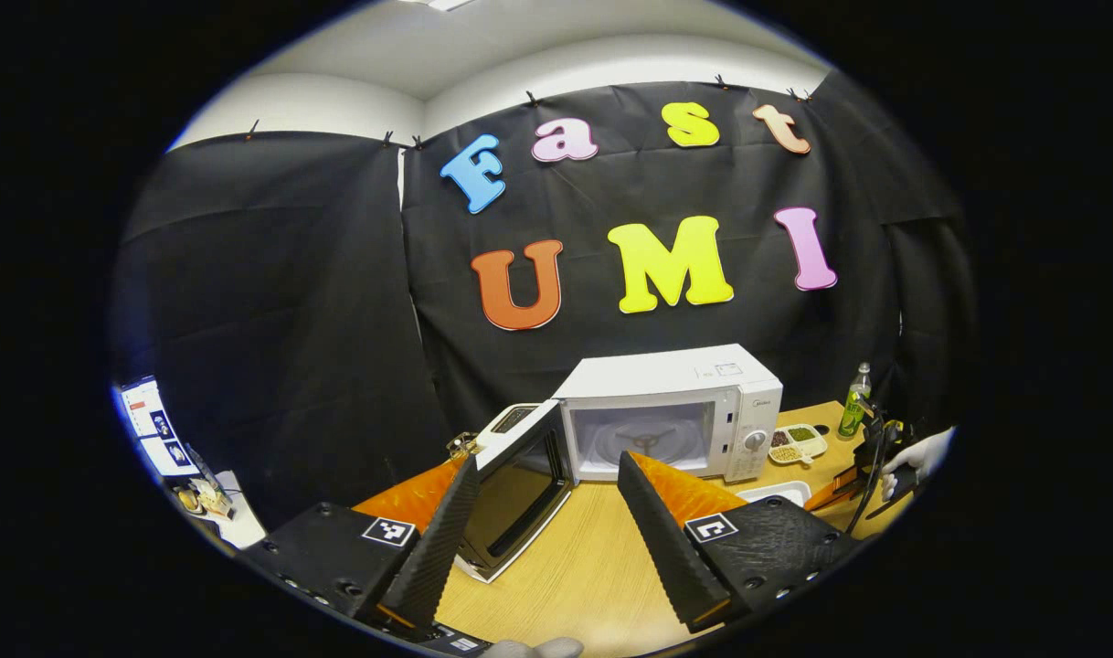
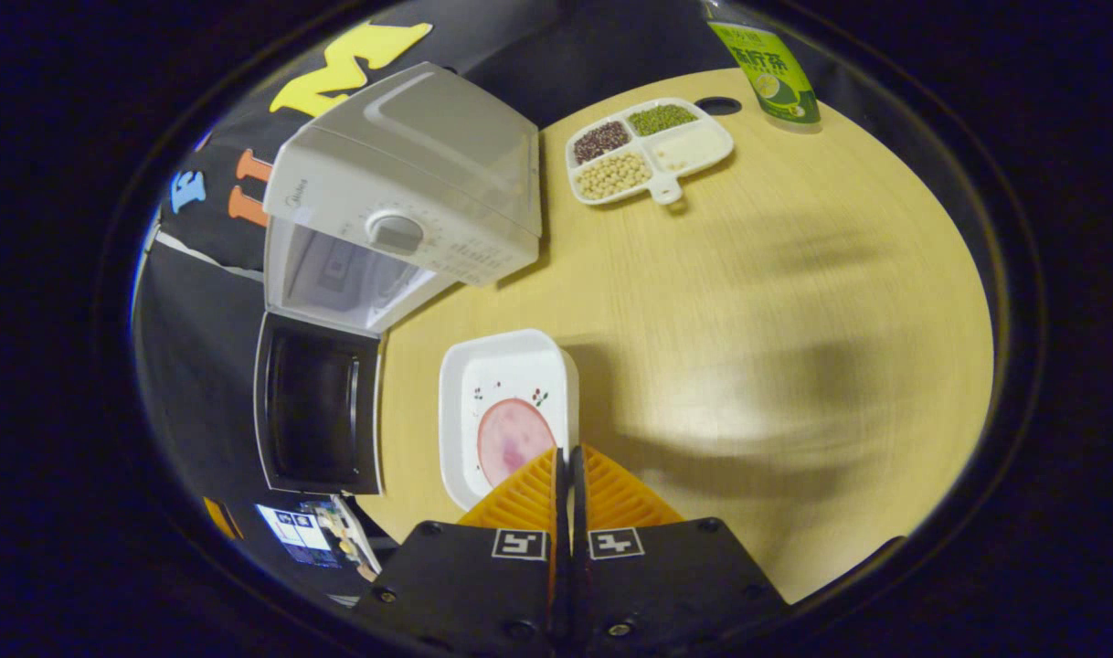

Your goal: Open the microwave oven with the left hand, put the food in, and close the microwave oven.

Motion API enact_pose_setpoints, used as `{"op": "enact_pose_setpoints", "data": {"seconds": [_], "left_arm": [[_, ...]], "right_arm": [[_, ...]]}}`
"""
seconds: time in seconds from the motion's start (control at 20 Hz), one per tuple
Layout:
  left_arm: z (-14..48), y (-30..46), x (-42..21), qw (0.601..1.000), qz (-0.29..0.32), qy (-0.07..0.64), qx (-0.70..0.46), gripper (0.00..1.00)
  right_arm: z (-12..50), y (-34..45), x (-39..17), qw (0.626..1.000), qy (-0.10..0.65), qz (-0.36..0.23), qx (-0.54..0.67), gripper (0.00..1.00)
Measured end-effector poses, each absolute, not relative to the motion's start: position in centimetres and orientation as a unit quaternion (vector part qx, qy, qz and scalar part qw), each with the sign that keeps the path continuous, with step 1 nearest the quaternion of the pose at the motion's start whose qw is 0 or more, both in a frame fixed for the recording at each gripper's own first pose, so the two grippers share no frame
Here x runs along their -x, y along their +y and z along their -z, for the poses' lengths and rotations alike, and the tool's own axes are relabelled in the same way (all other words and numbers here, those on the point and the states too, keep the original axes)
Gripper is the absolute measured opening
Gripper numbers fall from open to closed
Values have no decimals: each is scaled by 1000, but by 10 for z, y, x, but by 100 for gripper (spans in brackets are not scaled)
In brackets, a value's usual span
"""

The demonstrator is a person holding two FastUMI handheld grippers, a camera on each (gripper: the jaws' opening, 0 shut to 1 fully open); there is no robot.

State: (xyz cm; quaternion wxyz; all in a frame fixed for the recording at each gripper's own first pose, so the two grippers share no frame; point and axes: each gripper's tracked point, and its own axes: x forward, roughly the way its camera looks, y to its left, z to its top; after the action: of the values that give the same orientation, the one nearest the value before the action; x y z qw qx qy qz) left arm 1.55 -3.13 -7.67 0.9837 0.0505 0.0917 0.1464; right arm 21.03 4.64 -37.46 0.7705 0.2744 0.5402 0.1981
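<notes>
The white microwave stands on the wooden table with its door swung wide open to the left, baring the cavity and turntable. My left gripper is open, held back from the door, with nothing between its fingers. In the right gripper view the microwave and its open door lie at the left. A white square dish holding a pink slice of food sits in front of them. My right gripper is shut on the dish's near rim. The left gripper view shows that dish and a gloved hand at the right.
A white divided tray of beans lies right of the microwave, also seen as the tray. A green bottle stands at the table's far corner. Bare tabletop stretches to the right. Papers sit off the table's left.
</notes>
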Motion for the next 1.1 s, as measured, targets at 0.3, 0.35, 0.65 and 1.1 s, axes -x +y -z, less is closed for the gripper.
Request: {"op": "enact_pose_setpoints", "data": {"seconds": [0.3, 0.35, 0.65, 1.1], "left_arm": [[82, 0, -27, 987, -111, 101, -49, 92], [81, 8, -30, 988, -109, 102, -47, 92], [79, 46, -46, 991, -70, 89, -70, 92], [106, 98, -44, 993, -56, 94, -54, 92]], "right_arm": [[319, 97, -213, 804, 453, -230, -309, 4], [309, 108, -215, 812, 434, -235, -311, 4], [284, 180, -231, 837, 350, -216, -360, 0], [318, 272, -258, 801, 278, -77, -524, 4]]}}
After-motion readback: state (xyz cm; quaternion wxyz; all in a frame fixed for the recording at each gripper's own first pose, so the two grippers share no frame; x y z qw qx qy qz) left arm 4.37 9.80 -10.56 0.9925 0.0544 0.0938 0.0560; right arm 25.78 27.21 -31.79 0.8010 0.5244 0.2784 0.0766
